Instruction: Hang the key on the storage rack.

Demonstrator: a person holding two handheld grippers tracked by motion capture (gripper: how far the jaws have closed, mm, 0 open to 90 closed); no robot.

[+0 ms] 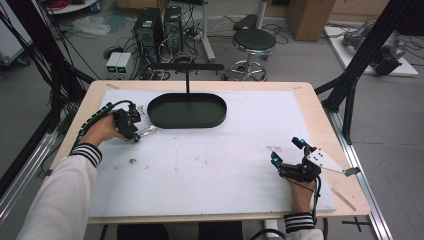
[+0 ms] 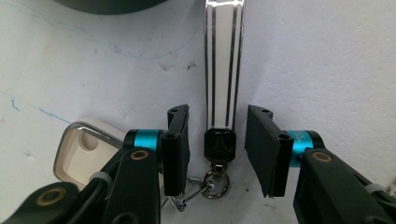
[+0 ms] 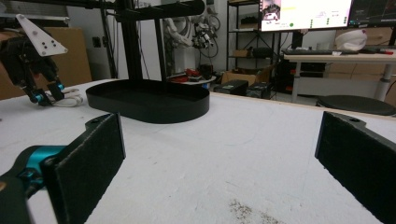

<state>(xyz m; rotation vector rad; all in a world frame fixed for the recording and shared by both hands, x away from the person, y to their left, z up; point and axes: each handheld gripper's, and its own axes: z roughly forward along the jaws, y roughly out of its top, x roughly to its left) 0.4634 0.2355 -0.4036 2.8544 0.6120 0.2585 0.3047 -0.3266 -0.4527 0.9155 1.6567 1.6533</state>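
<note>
The task's thing is a keychain strap (image 2: 224, 65): a flat white band with chrome edges, ending in a black cap and a metal ring (image 2: 215, 183), lying on the white table (image 1: 210, 160) just beside the black tray (image 1: 187, 111), at the table's left side. The left hand-held gripper (image 2: 217, 149) is positioned directly over the strap's capped end. In the left gripper view the strap's long axis runs straight ahead from between the jaws, parallel to the pads, so the closing direction crosses the strap's narrow width. The jaws stand part-way closed with the black cap between them; a gap remains on each side and neither pad presses on it, so nothing is held yet. A small white case (image 2: 77, 149) with a chrome rim lies just beside the left jaw, apparently linked to the ring. The right hand-held gripper (image 1: 287, 150) rests near the table's front right corner, well apart from the strap, its jaws wide apart and empty. The left hand (image 1: 102, 130) is therefore the nearer one. Judgement: the coming move is to finish closing across the cap; alignment appears centred.
</note>
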